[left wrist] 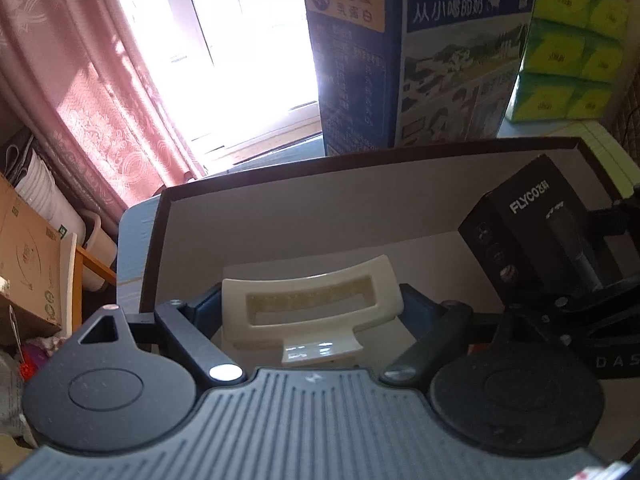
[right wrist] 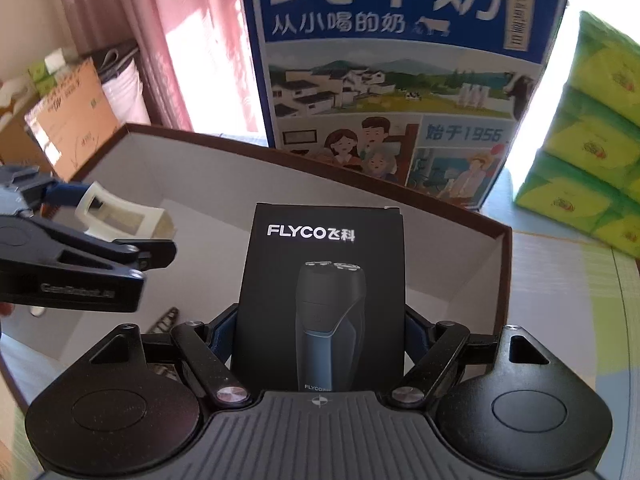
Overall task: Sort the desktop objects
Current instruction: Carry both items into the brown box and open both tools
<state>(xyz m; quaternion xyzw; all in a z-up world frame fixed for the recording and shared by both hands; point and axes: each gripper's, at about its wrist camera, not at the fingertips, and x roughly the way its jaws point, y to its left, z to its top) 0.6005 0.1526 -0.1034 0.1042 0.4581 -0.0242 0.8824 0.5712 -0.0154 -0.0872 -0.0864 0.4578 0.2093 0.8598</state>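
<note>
A cream plastic piece (left wrist: 312, 280) with a rectangular window sits between the fingers of my left gripper (left wrist: 312, 308), which is shut on it. It hangs over a large tray-like box with a brown rim (left wrist: 360, 156) and white inner walls. In the right wrist view my right gripper (right wrist: 320, 332) is shut on a black FLYCO shaver box (right wrist: 324, 264), held upright over the same brown-rimmed box (right wrist: 360, 176). The left gripper (right wrist: 120, 224) with the cream piece (right wrist: 120, 212) shows at the left there. The shaver box (left wrist: 532, 232) appears at the right in the left wrist view.
A tall blue milk carton (right wrist: 380, 60) stands just behind the brown-rimmed box. Green tissue packs (right wrist: 592, 140) are stacked at the right. A pink curtain (left wrist: 80, 100) and cardboard boxes (left wrist: 28, 260) lie to the left. A dark comb-like item (right wrist: 164, 320) lies inside the box.
</note>
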